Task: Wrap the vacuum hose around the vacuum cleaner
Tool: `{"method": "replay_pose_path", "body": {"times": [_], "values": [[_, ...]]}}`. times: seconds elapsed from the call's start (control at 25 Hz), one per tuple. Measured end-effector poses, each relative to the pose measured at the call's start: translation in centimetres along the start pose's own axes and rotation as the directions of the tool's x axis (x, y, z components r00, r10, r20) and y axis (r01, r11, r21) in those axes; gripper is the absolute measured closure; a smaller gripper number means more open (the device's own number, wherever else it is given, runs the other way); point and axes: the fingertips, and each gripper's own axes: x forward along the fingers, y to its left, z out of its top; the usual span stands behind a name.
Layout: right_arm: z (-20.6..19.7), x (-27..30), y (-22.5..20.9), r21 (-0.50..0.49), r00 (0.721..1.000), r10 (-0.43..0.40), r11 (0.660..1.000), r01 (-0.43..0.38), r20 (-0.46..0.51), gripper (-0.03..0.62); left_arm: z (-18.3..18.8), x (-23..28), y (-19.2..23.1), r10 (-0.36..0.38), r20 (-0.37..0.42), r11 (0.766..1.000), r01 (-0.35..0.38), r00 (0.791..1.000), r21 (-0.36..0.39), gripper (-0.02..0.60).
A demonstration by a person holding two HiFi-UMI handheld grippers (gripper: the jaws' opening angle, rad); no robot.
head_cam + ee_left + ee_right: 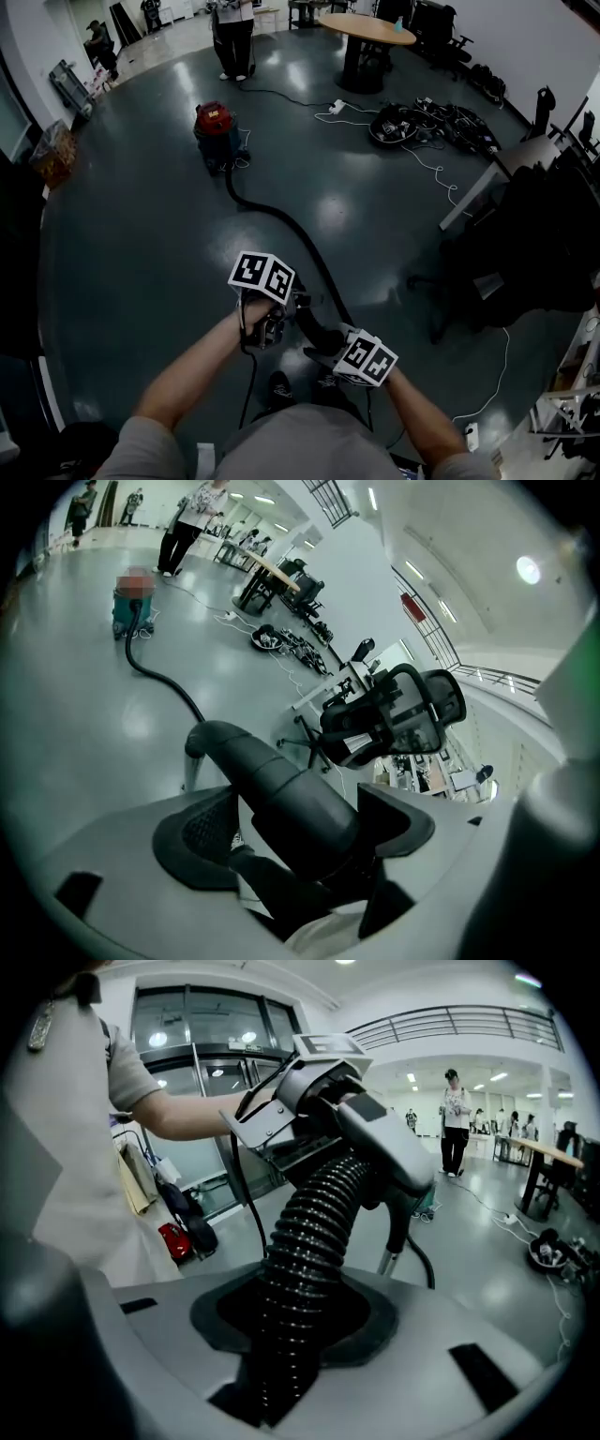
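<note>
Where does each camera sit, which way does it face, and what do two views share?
Head view: on the person's head, facing steeply down; shows both forearms, left gripper, right gripper, hose running to the vacuum cleaner.
Left gripper view: on that gripper, facing the vacuum cleaner; hose handle between open fingers.
Right gripper view: on that gripper, facing the person's left arm; fingers shut on hose.
Shared: head and left gripper views both show the vacuum cleaner.

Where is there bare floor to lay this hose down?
Widest bare floor: left of the hose, this side of the vacuum cleaner. Smaller patch between hose and desk. Crowded on the right: cable pile, office chair.
</note>
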Motion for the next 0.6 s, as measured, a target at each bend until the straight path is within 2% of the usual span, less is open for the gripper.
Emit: {"method": "replay_pose_path", "body": {"times": [0.12,0.28,0.44,0.52,0.6], "values": [[0.1,-0.2,-0.4,-0.102,0.998,-0.009,0.995,0.003,-0.061,0.462,-1.1,-1.4,1.4,-0.019,-0.035,0.999,0.017,0.999,-0.040,0.192],[1.3,-0.1,-1.1,-0.232,0.993,-0.026,0.973,0.000,-0.112,0.465,-1.3,-3.4,2.6,-0.041,-0.031,0.992,0.037,0.999,-0.123,0.190],[2.2,0.4,-1.6,-0.299,0.989,-0.055,0.954,0.011,-0.137,0.467,-2.4,-6.1,3.8,-0.104,-0.031,0.974,0.095,0.994,-0.206,0.190],[1.7,0.3,-2.4,-0.308,0.983,-0.080,0.951,0.026,-0.163,0.468,-2.8,-8.4,5.4,-0.103,-0.005,0.973,0.099,0.995,-0.210,0.192],[1.1,0.0,-3.1,-0.303,0.979,-0.089,0.953,0.029,-0.184,0.470,-3.3,-10.8,6.7,-0.080,0.022,0.986,0.083,0.997,-0.146,0.192]]}}
